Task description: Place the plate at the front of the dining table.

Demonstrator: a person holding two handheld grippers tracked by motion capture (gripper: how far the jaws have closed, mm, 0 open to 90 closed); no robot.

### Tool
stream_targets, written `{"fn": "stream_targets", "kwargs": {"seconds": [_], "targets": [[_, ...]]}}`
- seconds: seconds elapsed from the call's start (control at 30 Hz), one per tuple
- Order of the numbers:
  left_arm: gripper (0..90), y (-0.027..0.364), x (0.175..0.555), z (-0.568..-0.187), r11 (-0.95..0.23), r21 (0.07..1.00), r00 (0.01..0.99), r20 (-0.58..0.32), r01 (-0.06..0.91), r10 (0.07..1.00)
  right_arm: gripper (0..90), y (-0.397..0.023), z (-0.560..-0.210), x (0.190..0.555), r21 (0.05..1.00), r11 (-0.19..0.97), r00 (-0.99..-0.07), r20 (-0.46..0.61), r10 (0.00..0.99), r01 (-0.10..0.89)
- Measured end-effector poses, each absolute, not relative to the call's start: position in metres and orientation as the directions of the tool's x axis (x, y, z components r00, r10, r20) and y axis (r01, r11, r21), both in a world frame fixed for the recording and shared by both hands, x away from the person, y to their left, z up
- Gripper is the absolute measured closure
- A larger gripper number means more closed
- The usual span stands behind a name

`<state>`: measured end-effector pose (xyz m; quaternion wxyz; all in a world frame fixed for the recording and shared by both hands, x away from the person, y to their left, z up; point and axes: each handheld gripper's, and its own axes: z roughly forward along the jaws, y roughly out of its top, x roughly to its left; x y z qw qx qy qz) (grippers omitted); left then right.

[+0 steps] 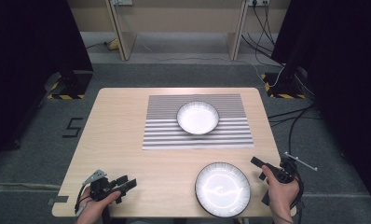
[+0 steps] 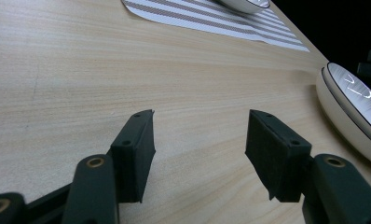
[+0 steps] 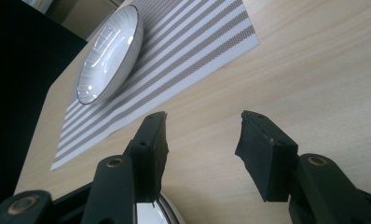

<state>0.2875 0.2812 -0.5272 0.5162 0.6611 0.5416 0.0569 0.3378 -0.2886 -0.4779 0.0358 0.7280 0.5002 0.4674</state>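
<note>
Centrally, a white bowl [image 1: 198, 117] with a dark rim rests on a grey-and-white striped placemat [image 1: 165, 135] laid on the far half of a pale wooden table [image 1: 113, 126]. The right gripper view shows the same bowl [image 3: 110, 56] tilted in frame, sitting on the placemat [image 3: 183, 60] above the table [image 3: 323, 79]. Nearer the person, a second white plate [image 1: 222, 189] with a dark rim lies on bare wood close to the front edge, well apart from the bowl; its edge appears at the right of the left gripper view as the plate [image 2: 356, 112] beyond the table [image 2: 81, 74] and placemat [image 2: 211, 16].

The left gripper [image 1: 126, 183], held in the left hand [image 1: 96, 205], lies low at the front-left corner, pointing toward the plate. Its jaws stand apart with only wood between them, as the left gripper [image 2: 200, 154] view confirms. The right gripper [image 1: 260, 169], held in the right hand [image 1: 282, 190], sits just beside the plate's right edge at the table's right border. Its jaws are likewise spread and hold nothing; the right gripper [image 3: 201, 151] view shows the plate's rim at the bottom. Grey carpet, cables and dark curtains surround the table.
</note>
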Motion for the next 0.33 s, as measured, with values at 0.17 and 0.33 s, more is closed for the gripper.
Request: {"fn": "stream_targets", "kwargs": {"seconds": [0.17,0.33], "targets": [[41.6,0.281,0.288,-0.527,0.118,0.744,0.407,-0.484,0.658,0.775,51.0,-0.291,-0.481,0.328,0.519,-0.502,0.069,0.645,0.761,0.692],[41.6,0.280,0.288,-0.527,0.115,0.746,0.411,-0.481,0.656,0.775,50.6,-0.289,-0.475,0.331,0.526,-0.501,0.055,0.650,0.758,0.687]]}}
